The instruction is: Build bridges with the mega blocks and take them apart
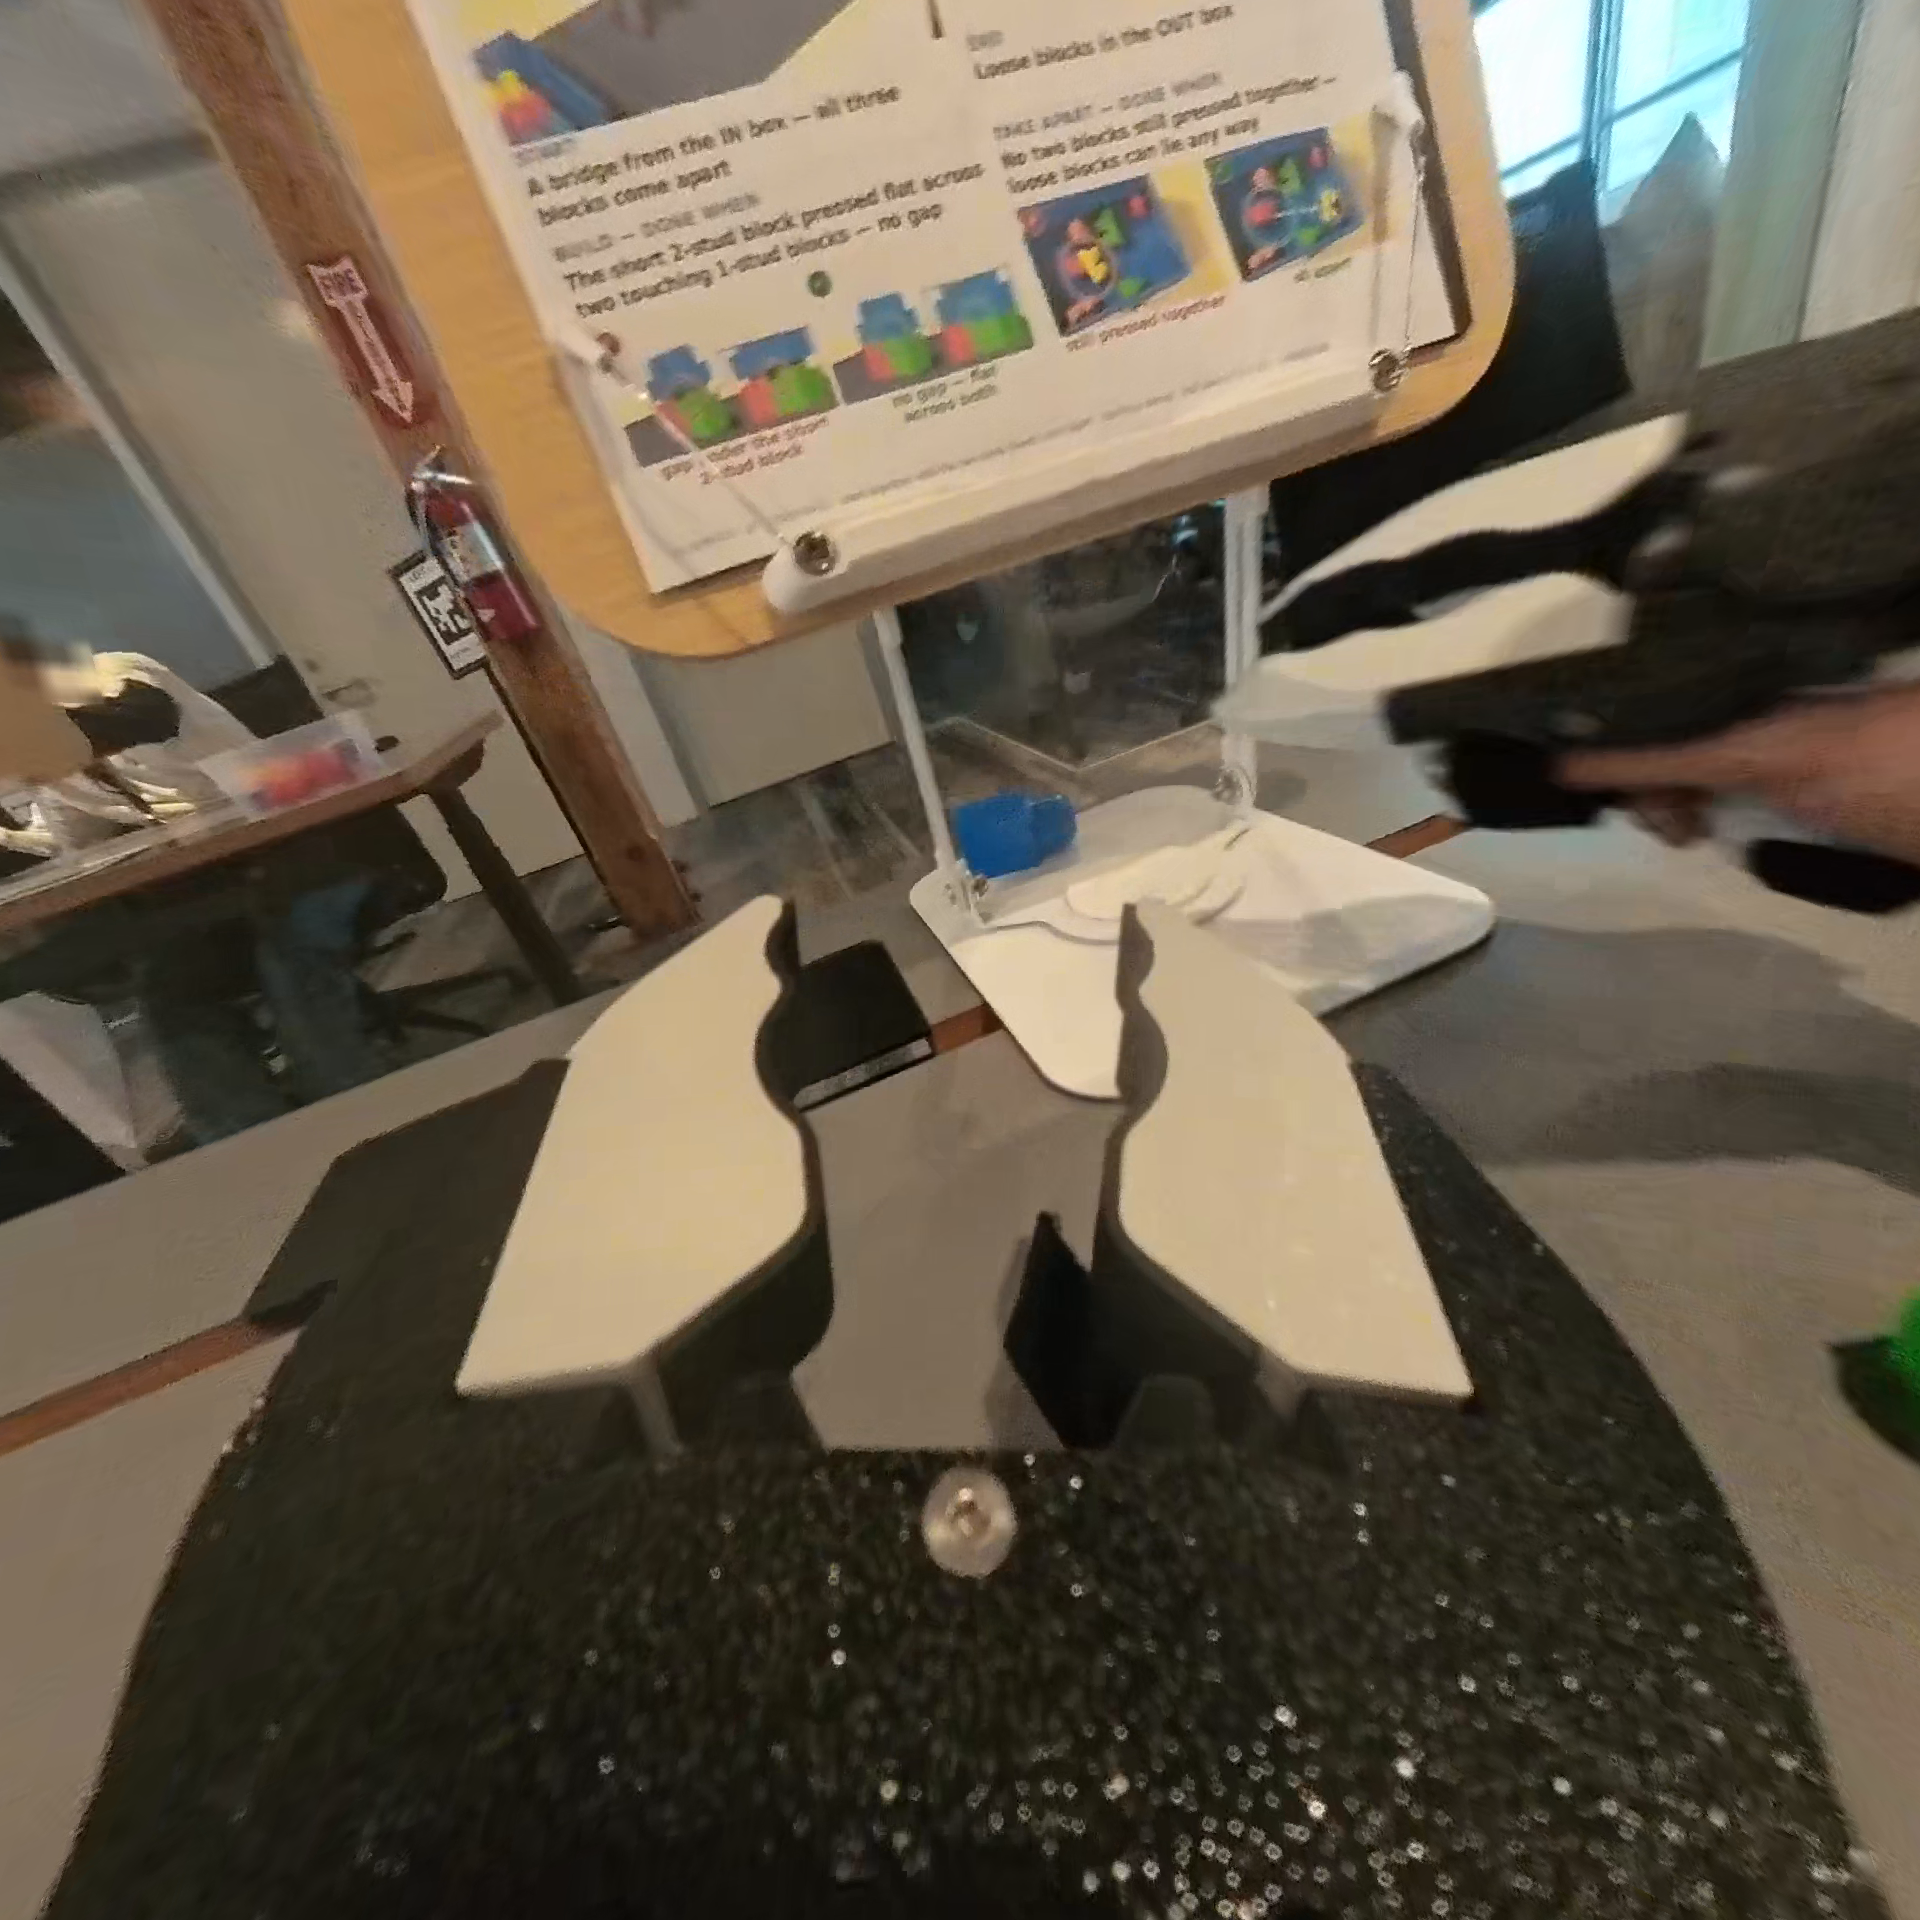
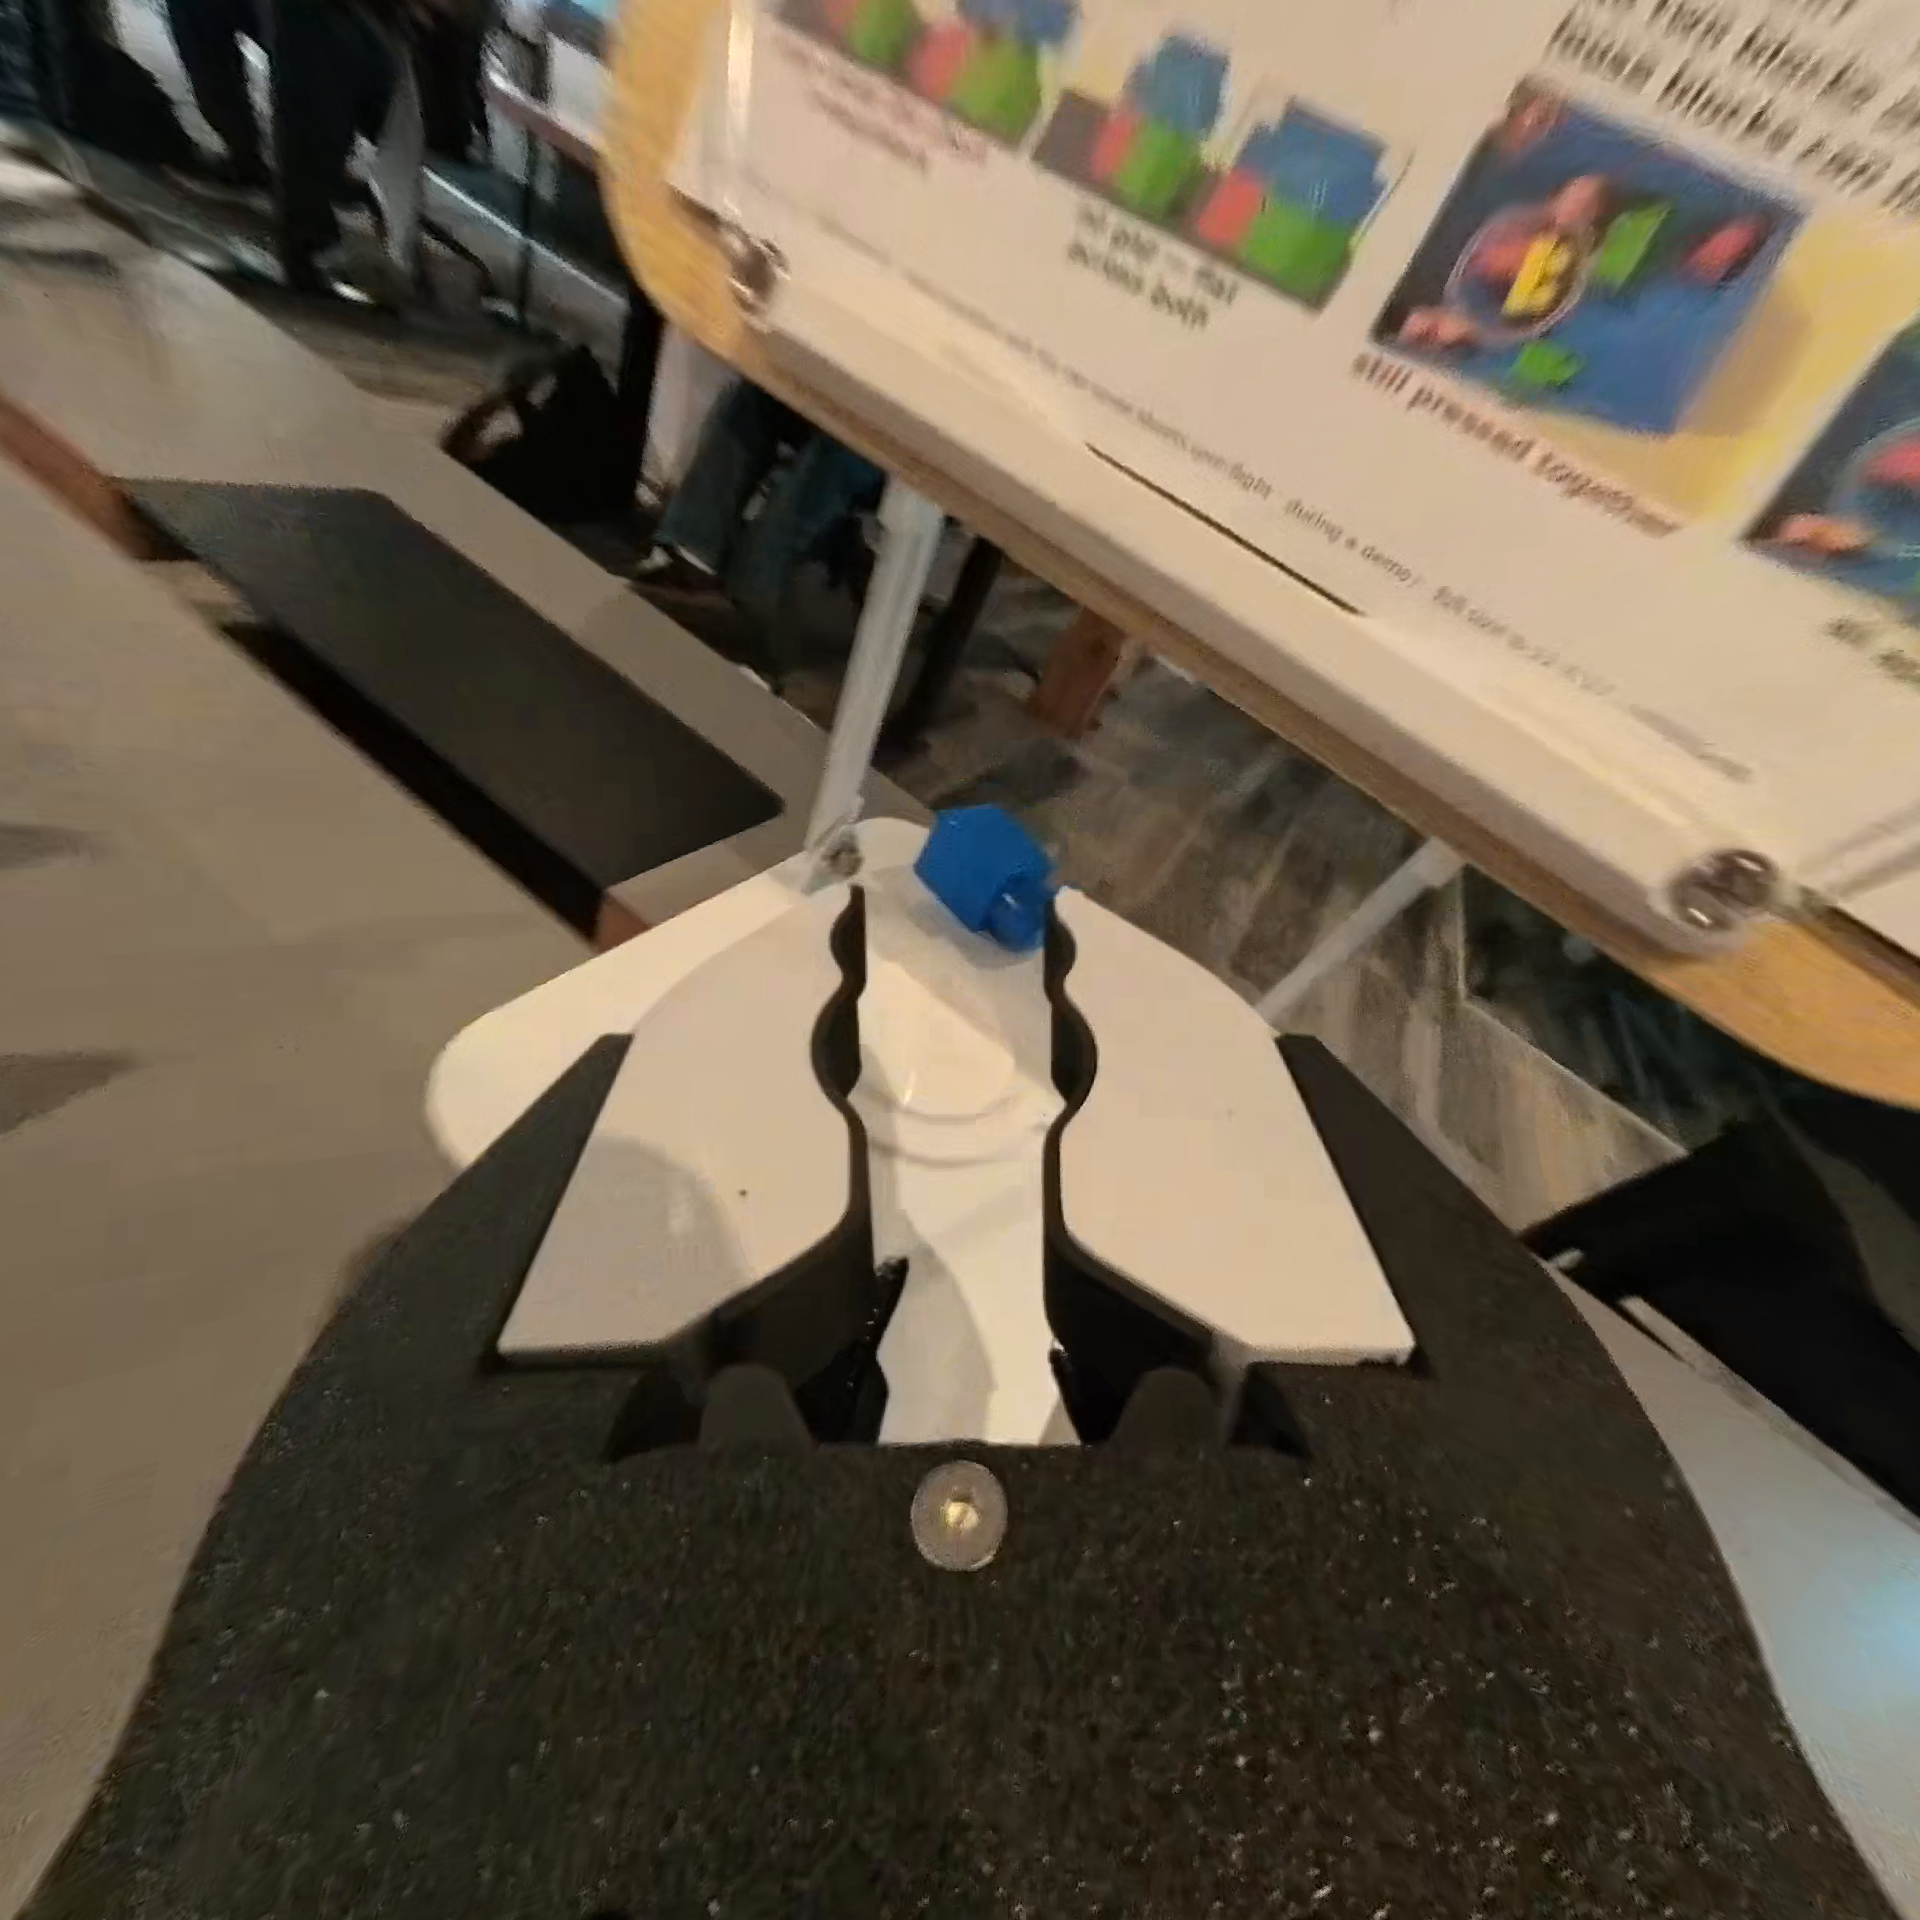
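Both grippers, left (image 1: 961, 935) and right (image 2: 951, 914), hold jaws spread and empty; a blue block (image 2: 982, 878) lies just beyond the right jaws, above the grey bench (image 1: 1558, 1195).

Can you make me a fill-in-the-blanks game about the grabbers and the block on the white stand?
1. The block lying on the white base of the stand is ____.
2. The right gripper is open and holds ____.
3. The jaws of the left gripper are ____.
4. At the right edge of the left wrist view, a blurry ____ block lies on the table.

Missing words: blue; nothing; open; green
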`<state>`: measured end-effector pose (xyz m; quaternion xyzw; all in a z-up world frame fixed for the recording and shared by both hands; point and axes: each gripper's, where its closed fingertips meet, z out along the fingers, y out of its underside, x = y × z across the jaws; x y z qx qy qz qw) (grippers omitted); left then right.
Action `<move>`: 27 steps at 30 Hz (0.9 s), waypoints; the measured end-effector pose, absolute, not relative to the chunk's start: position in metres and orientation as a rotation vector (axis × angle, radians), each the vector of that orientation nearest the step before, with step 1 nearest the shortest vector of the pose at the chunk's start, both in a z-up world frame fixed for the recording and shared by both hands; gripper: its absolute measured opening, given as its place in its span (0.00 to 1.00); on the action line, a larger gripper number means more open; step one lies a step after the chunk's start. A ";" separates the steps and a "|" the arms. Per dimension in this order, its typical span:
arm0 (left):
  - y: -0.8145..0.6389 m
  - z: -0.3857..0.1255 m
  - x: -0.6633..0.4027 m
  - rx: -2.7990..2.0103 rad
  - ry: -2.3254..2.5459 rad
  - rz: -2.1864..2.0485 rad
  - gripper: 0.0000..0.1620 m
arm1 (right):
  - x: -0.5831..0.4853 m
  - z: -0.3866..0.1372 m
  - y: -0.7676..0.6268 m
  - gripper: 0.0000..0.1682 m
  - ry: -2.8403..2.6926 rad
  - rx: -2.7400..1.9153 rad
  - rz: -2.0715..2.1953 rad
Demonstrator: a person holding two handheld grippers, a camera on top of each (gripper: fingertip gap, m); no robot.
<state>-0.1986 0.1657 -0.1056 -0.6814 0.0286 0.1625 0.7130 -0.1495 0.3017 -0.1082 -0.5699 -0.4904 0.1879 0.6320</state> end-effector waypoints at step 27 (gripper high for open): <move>0.164 -0.104 -0.190 -1.482 0.064 0.212 0.31 | -0.239 -0.167 0.390 0.21 -1.326 -1.411 0.078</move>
